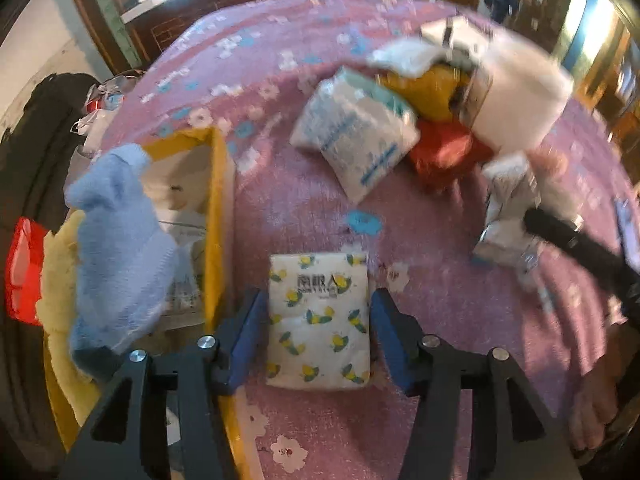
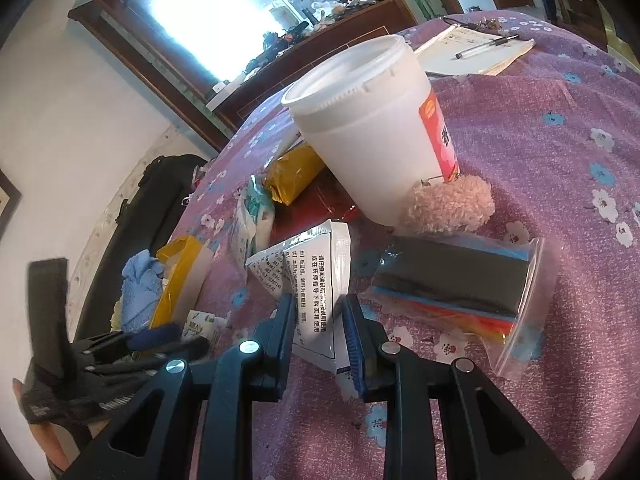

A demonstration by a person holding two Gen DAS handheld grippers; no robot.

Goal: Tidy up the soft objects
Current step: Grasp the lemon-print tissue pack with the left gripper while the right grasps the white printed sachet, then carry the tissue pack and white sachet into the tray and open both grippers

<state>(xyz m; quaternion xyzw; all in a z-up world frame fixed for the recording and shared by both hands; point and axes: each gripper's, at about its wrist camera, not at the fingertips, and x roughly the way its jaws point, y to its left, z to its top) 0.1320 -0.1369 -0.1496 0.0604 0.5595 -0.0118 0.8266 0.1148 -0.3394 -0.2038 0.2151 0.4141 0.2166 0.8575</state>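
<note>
A flat tissue pack with a lemon print (image 1: 318, 320) lies on the purple flowered cloth (image 1: 304, 200). My left gripper (image 1: 318, 334) is open and straddles it, a blue pad close on each side, neither one squeezing it. This pack (image 2: 200, 326) peeks out by the left gripper (image 2: 160, 344) in the right wrist view. My right gripper (image 2: 320, 328) is shut on a white foil pouch with printed text (image 2: 316, 276). The left wrist view shows that pouch (image 1: 504, 216) propped up at the right gripper (image 1: 536, 220). A blue cloth (image 1: 120, 248) hangs over a yellow box (image 1: 216, 216).
A big white tub (image 2: 368, 128) stands mid-table beside a pink fluffy ball (image 2: 452, 204). Next to it lie a zip bag of coloured sheets (image 2: 456, 284), a white-blue tissue pack (image 1: 352, 136), a yellow packet (image 2: 296, 172) and a red packet (image 1: 444, 152). A notebook with a pen (image 2: 476, 52) sits far back.
</note>
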